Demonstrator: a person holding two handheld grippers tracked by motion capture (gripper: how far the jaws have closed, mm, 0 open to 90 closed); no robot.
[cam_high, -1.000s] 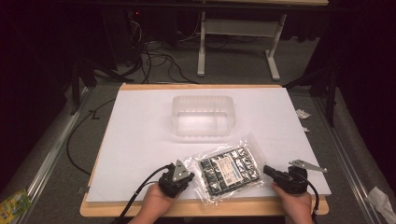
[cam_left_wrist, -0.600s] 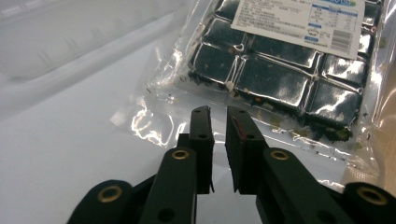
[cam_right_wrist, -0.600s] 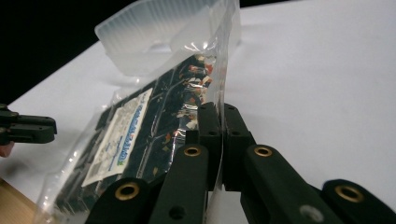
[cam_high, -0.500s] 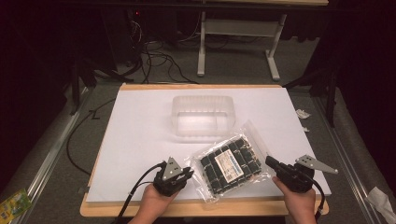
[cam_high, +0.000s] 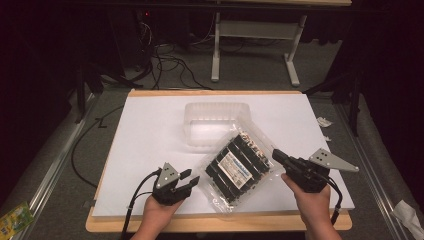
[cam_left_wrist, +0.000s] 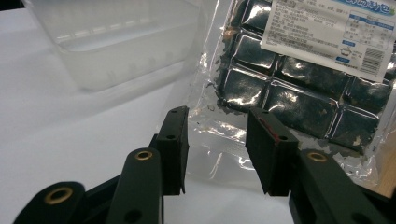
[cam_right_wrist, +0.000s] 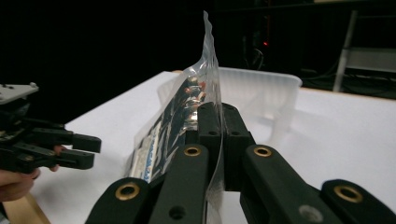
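Right tongs (cam_high: 276, 155): jaws closed on the clear edge of the packet (cam_high: 237, 166), lifting that side; the film stands upright between the jaws in the right gripper view.
Left tongs (cam_high: 189, 180): jaws apart, empty, just beside the packet's lower corner.
Packet: dark blocks in clear plastic with a white label, tilted, at 5 o'clock of the container (cam_high: 216, 122).
Container: translucent, empty, on the white counter (cam_high: 145, 135).

The tub (cam_high: 216, 122) sits mid-board (cam_high: 145, 135); the packet (cam_high: 237, 167) lies before it (slightly right), between the left gripper (cam_high: 187, 179) and right gripper (cam_high: 278, 156).
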